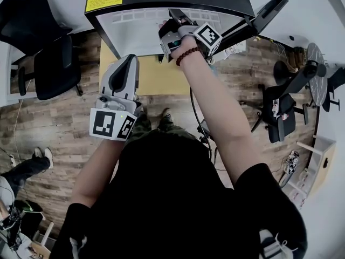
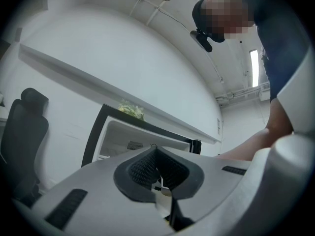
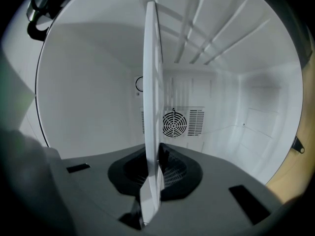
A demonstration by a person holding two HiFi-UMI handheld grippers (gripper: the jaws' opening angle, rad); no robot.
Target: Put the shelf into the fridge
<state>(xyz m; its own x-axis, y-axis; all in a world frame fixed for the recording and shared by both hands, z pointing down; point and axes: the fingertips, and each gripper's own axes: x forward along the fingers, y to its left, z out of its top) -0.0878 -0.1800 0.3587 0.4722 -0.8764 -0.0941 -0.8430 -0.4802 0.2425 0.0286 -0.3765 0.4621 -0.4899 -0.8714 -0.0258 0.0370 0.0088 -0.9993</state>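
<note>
My right gripper (image 3: 155, 177) has its fingers clamped on the near edge of the shelf (image 3: 152, 82). The pale plate is pinched between the ribbed pads, and from there it runs straight ahead of the fingertips into the fridge (image 3: 88, 87). I think the edge grip is there so the whole plate can go in ahead of the gripper while the fingers stay at the mouth of the cavity.

Beyond the fingertips, at the back wall, the fan vent (image 3: 173, 123) sits just to one side of the plate's line, so the shelf is aimed roughly down the middle of the compartment. In the right gripper view the plate stands on edge. That may only be because the gripper is rolled over, and from this view alone I cannot say whether the shelf is level.

In the head view the right gripper (image 1: 180, 34) is at the fridge (image 1: 108, 7) opening. The pale panel beside its fingers looks to me like the shelf, already partly inside.

My left gripper (image 2: 156, 167) has its fingers pressed together with nothing between them. It points upward, with the fridge doorway (image 2: 118, 132) ahead of its tips. In the head view the left gripper (image 1: 123, 80) is held back on the near side, well short of the opening. I judge it is parked there to keep the way clear.
</note>
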